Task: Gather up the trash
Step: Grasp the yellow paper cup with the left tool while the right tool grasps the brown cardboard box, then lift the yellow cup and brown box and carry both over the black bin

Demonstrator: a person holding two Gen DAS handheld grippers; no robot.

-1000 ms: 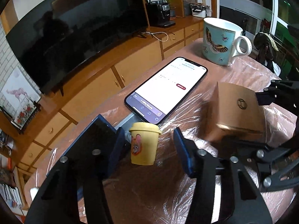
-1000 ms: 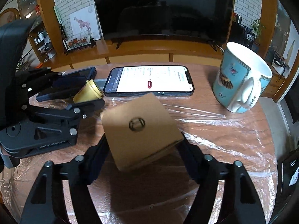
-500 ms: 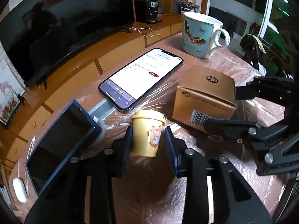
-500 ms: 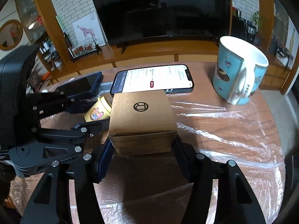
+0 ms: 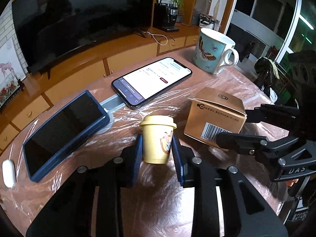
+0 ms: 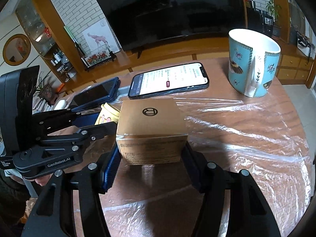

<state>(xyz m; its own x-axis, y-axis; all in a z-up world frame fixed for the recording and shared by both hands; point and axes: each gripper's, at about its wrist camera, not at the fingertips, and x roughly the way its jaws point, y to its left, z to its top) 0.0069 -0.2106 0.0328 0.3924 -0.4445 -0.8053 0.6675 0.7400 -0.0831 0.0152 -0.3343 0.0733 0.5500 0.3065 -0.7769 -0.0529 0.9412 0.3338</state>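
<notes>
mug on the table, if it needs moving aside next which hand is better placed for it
Neither is free: the left gripper is shut on the yellow cup, the right gripper on the cardboard box. Once unloaded, probably the right; the mug stands on its side.

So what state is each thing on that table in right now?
Small yellow lidded paper cup: upright, lid on, clamped in the left tool.
Brown cardboard box: closed, gripped by the right tool.
Phone with white screen: lit, lying flat.
Phone in blue case: screen dark.
Turquoise bird-patterned mug: upright.
</notes>
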